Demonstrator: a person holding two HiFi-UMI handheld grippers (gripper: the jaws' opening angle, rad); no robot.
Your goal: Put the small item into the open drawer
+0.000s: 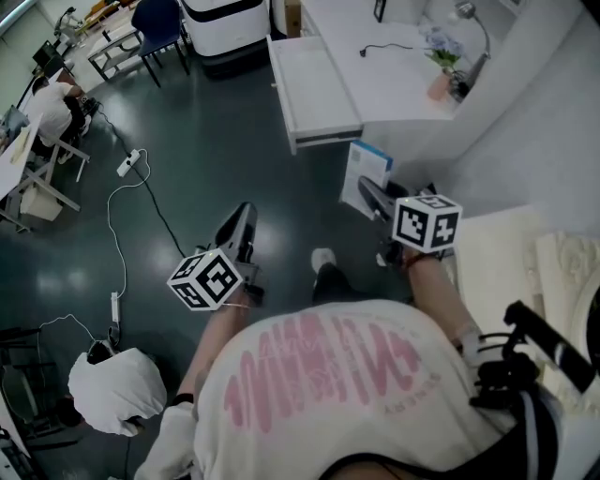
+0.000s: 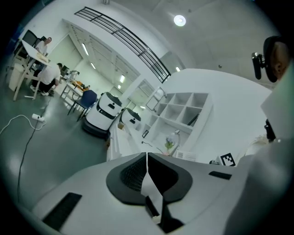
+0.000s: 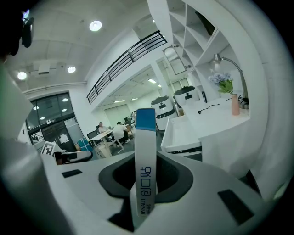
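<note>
In the head view my right gripper (image 1: 373, 199) is shut on a flat white box with a blue end (image 1: 364, 171), held above the dark floor just short of the white desk. The desk's drawer (image 1: 314, 89) stands pulled out, further ahead and to the left. The right gripper view shows the box (image 3: 145, 131) edge-on and upright between the pads of the right gripper (image 3: 146, 158), with the open drawer (image 3: 183, 134) beyond it to the right. My left gripper (image 1: 246, 214) hangs over the floor at the left. Its jaws (image 2: 147, 156) meet with nothing between them.
The white desk top (image 1: 394, 80) carries a flower vase (image 1: 441, 58), a lamp and a black cable. A person in white (image 1: 117, 389) crouches at the lower left. A power strip (image 1: 128, 162) and cable lie on the floor. White machines (image 1: 220, 23) and a blue chair (image 1: 159, 28) stand beyond.
</note>
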